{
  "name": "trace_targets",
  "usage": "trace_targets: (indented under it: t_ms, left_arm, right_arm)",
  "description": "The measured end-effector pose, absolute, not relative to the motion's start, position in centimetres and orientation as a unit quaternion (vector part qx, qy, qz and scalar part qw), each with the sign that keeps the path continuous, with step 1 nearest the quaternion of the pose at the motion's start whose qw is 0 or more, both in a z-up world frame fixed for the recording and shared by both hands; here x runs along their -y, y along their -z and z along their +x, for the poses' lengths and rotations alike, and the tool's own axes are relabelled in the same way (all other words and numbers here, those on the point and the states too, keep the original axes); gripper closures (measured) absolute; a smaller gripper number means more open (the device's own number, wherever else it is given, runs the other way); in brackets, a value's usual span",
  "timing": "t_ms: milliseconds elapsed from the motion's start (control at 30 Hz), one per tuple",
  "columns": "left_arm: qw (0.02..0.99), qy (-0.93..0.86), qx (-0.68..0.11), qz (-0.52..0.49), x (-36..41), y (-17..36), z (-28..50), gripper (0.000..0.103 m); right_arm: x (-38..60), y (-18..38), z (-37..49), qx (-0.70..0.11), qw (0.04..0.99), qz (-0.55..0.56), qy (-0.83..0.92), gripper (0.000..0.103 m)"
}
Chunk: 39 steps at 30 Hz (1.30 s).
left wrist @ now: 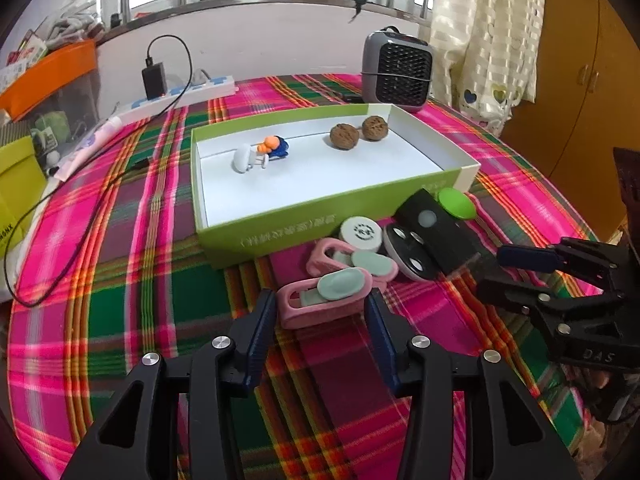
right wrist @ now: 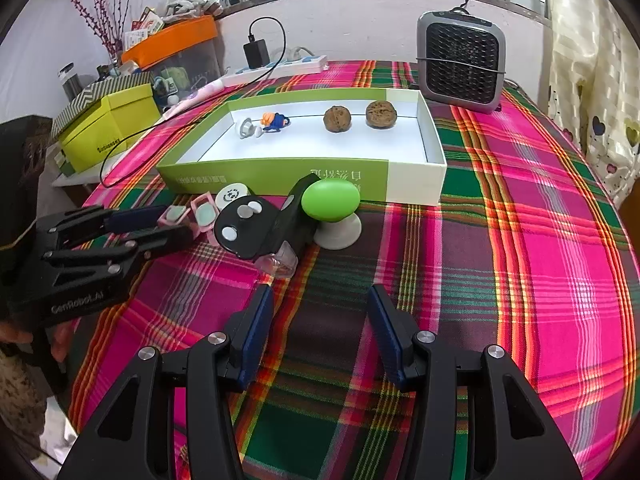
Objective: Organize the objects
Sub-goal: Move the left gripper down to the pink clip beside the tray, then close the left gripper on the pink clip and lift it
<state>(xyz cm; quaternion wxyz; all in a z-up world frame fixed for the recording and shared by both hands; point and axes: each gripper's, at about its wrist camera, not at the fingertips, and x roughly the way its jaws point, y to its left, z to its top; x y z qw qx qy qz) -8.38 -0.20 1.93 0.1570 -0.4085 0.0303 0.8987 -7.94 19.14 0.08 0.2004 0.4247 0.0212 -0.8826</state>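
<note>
While straddling the near pink clip (left wrist: 320, 300), left gripper (left wrist: 322, 312) spread wide, not pinching. Clutter heaped against tray (left wrist: 320, 208) near wall: second clip (left wrist: 352, 260), black block (left wrist: 436, 228), green knob (right wrist: 330, 200). Two walnuts (right wrist: 338, 119) along tray's far wall. Right gripper (right wrist: 320, 312) spread, empty, over tablecloth (right wrist: 520, 240).

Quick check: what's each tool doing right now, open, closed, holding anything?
Left tool: open, straddling the near pink clip, not closed on it.
Right tool: open, empty.

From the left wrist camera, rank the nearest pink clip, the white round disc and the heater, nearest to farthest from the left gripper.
From the left gripper:
1. Pink clip, between the fingers.
2. White round disc, against the box's front.
3. Heater, far right.
</note>
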Motion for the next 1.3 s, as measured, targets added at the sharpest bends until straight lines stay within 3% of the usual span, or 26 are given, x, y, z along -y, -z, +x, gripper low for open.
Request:
trace_targets:
  t_ms: [1033, 1200, 1300]
  left_arm:
    - [0.172, -0.895, -0.04, -0.41, 0.0, -1.7, -8.8, 0.06]
    - [0.166, -0.893, -0.041, -0.416, -0.1, -1.6, -8.7, 0.081]
    - [0.16, -0.893, -0.044, -0.418, -0.2, -1.5, -8.6, 0.085]
  right_arm:
    - [-19.3, -0.1, -7.9, -0.021, 0.2, 0.425, 0.883, 0.053]
    - [-19.3, -0.1, -8.0, -0.019, 0.201, 0.425, 0.882, 0.053]
    - [-19.3, -0.1, -8.0, -0.022, 0.2, 0.425, 0.883, 0.053]
